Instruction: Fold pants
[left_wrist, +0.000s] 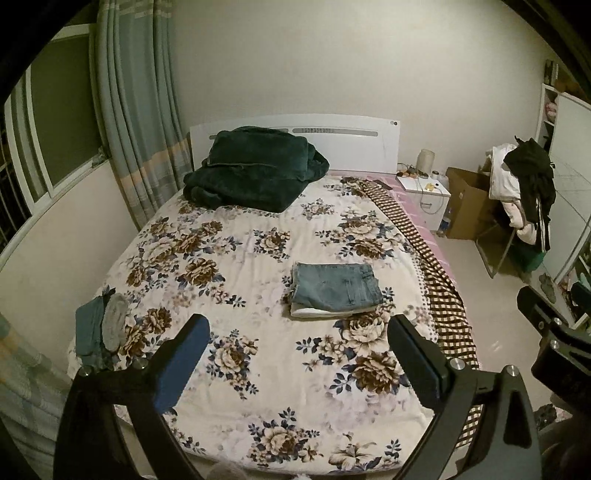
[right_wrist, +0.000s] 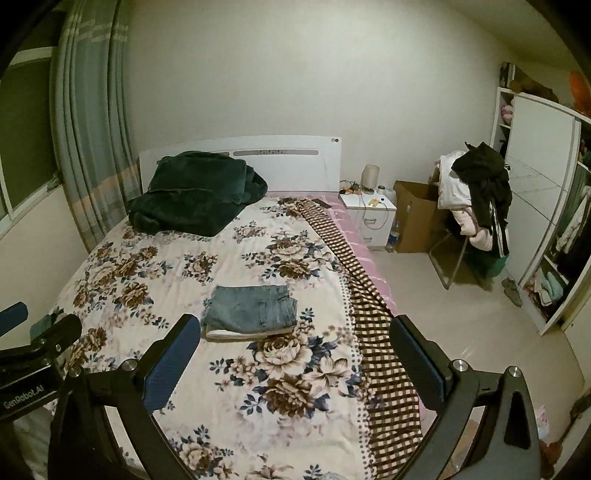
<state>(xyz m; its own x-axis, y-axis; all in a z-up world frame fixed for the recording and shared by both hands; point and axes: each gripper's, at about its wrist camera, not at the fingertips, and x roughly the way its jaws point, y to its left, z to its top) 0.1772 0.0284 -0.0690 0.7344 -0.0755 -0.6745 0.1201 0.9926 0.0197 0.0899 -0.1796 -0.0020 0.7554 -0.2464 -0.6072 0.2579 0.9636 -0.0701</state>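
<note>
A pair of blue denim pants (left_wrist: 337, 288) lies folded into a compact rectangle on the floral bedspread (left_wrist: 236, 266), right of centre. It also shows in the right wrist view (right_wrist: 252, 309). My left gripper (left_wrist: 299, 328) is open and empty, held back from the pants above the near part of the bed. My right gripper (right_wrist: 295, 328) is open and empty, also back from the pants, over the bed's right side. The right gripper's body shows at the right edge of the left wrist view (left_wrist: 554, 332).
A dark green blanket (left_wrist: 255, 168) is piled at the headboard. Small folded clothes (left_wrist: 101, 325) lie at the bed's left edge. A checked cloth (left_wrist: 428, 258) runs along the right edge. A nightstand (right_wrist: 369, 214), cardboard box (right_wrist: 417, 214), clothes-laden chair (right_wrist: 476, 199) and wardrobe (right_wrist: 543, 184) stand at right.
</note>
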